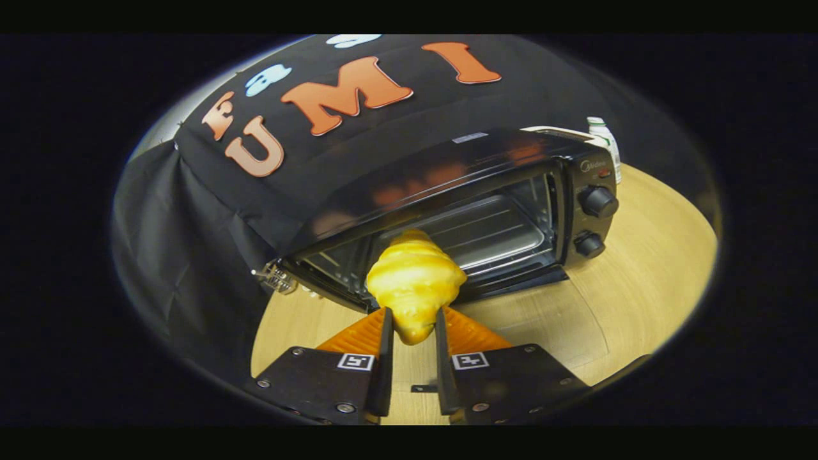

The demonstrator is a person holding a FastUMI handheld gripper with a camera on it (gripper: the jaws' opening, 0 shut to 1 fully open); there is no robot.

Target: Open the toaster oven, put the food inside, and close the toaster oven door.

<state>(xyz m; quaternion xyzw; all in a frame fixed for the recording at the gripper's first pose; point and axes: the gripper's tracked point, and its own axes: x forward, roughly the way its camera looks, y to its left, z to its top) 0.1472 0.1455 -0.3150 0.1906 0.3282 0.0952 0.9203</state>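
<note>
Pale wood grain runs across the table (639, 281) that fills my view under everything, and on it stands the black toaster oven (460, 211), the biggest item I can see. Its door (511, 281) is swung down and open, lying low just above the tabletop, so I look straight into the cavity, where a metal tray (486, 236) sits on the rack. Two round knobs (598, 202) are stacked on the control panel on the oven's right side, one above the other. Behind the oven's far right corner a small white bottle (604, 137) with a green cap stands upright, partly hidden by the oven top. Off the oven's left end a bit of wire rack or handle (276, 278) pokes out; I cannot tell which. Nearer to me, the croissant (415, 284) is golden yellow, held off the table in front of the open mouth of the oven and not yet inside it. My gripper (412, 319) is clamped on it: both fingers press on the croissant's lower tip from either side, and the broad part of the pastry stands out ahead of the fingertips toward the oven.
</note>
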